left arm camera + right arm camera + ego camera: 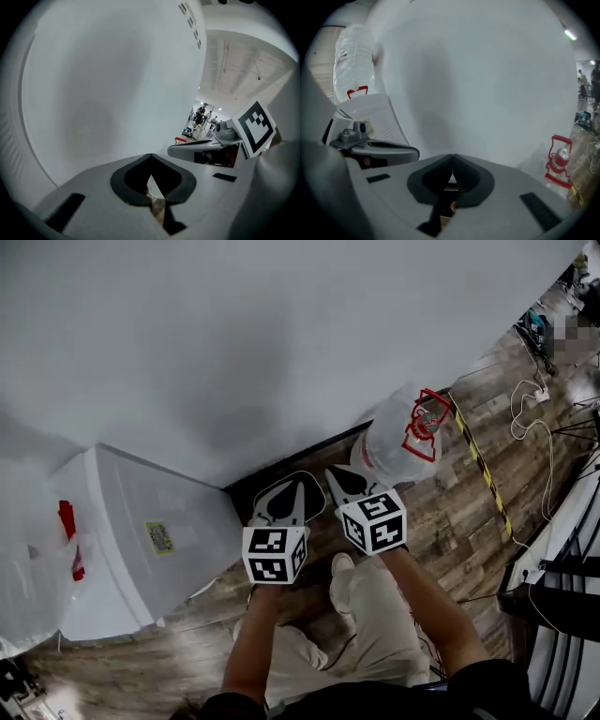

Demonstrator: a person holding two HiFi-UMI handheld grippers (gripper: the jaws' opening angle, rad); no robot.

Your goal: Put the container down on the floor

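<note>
Both left gripper [150,157] and right gripper [452,157] with fingers [465,180] pressed together; container [398,442] seemingly upright on floor [469,512].

The container [396,439] at upper right is wrapped in clear, crinkled plastic; the floor [459,521] is laid in matt wood-grain planks.

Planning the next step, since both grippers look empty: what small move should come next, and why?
Probably open the left gripper and swing it toward the wrapped container by the white cabinet. Both it and the right gripper have jaws shut on nothing, and the other container already rests on the floor by the wall.
</note>
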